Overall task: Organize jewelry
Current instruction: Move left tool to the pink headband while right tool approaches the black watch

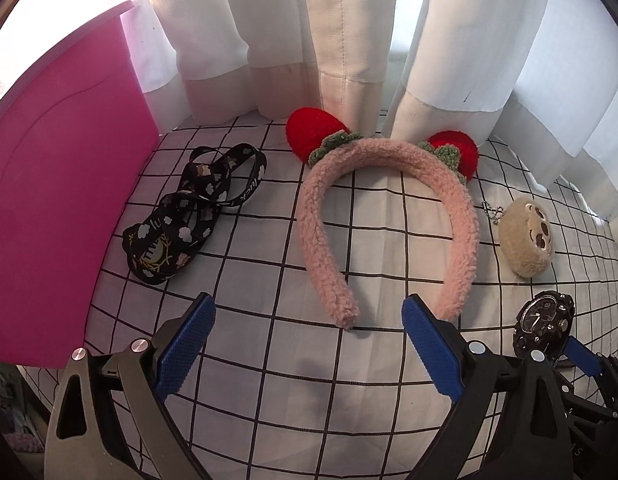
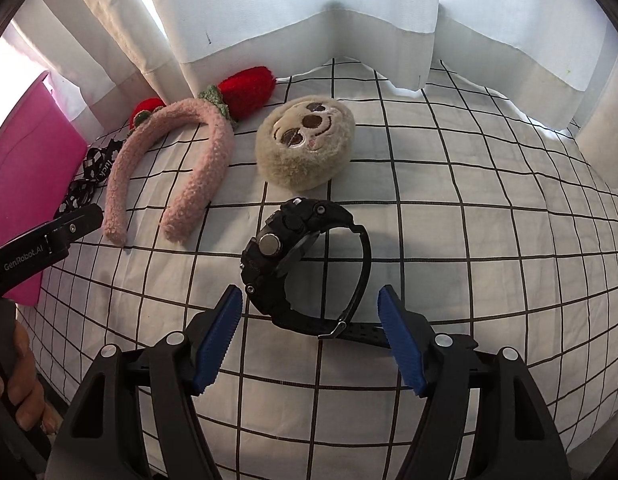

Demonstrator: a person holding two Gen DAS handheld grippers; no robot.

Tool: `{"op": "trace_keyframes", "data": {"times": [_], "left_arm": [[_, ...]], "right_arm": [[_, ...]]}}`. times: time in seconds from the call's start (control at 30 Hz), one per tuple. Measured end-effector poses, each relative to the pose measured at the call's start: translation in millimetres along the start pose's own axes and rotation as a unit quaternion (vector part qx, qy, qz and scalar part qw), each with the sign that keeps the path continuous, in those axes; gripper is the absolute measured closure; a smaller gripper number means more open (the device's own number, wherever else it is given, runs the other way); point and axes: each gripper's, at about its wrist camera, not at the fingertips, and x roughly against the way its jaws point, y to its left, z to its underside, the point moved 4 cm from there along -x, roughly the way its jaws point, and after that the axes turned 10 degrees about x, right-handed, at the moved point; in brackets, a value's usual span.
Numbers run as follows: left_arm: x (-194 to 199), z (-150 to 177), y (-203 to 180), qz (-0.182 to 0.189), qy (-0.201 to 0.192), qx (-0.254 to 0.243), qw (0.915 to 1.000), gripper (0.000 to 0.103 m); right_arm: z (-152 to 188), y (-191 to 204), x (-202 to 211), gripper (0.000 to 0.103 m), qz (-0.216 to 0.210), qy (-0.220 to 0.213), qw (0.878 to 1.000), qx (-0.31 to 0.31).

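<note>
The black lanyard (image 2: 85,178) is half hidden behind the fuzzy pink headband (image 2: 181,168) and cut off by the pink box (image 2: 29,160) — the left gripper (image 1: 309,344) gapes empty over bare grid cloth (image 1: 309,400), while the right gripper (image 2: 311,340) stands wide, straddling the black watch (image 2: 305,268) untouched — open cloth lies rightward.

A white cloth with a black grid (image 1: 309,380) covers the surface. On it lie a fluffy pink headband with red strawberry ears (image 1: 389,208), a black patterned lanyard (image 1: 197,208), a beige plush sloth-face keychain (image 2: 305,144), a black chunky wristwatch (image 2: 305,268) and a magenta plastic box (image 1: 57,216).

You see a fluffy pink headband (image 1: 389,216) with red strawberry ears, a chunky black wristwatch (image 2: 305,268), and a white black-gridded cloth (image 2: 469,280).
</note>
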Motion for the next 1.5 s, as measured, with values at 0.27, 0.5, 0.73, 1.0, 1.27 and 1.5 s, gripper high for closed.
{"op": "trace_keyframes", "data": {"times": [0.27, 0.5, 0.73, 1.0, 1.27, 1.5], "left_arm": [[-25.5, -7.9, -6.0, 0.003, 0.015, -0.003, 0.9999, 0.01], [-42.0, -17.0, -13.7, 0.002, 0.027, -0.004, 0.9996, 0.01], [-59.7, -20.1, -24.4, -0.008, 0.035, -0.014, 0.9992, 0.01], [-81.1, -25.9, -24.2, -0.009, 0.045, 0.006, 0.9989, 0.005], [-92.0, -31.2, -24.3, -0.003, 0.051, 0.01, 0.9986, 0.005], [-94.3, -33.1, -23.9, -0.001, 0.05, 0.007, 0.9987, 0.005]], "right_arm": [[-6.2, 0.6, -12.8, 0.032, 0.001, -0.001, 1.0, -0.016], [-11.1, 3.9, -23.0, 0.029, -0.007, 0.006, 1.0, -0.019], [-17.5, 2.1, -29.5, 0.027, 0.021, 0.005, 1.0, -0.012], [-18.1, 18.1, -39.9, 0.009, 0.056, 0.013, 0.997, 0.045], [-25.0, 16.1, -41.9, 0.008, 0.056, 0.003, 0.997, 0.054], [-20.4, 17.0, -43.1, 0.008, 0.059, -0.001, 0.997, 0.051]]}}
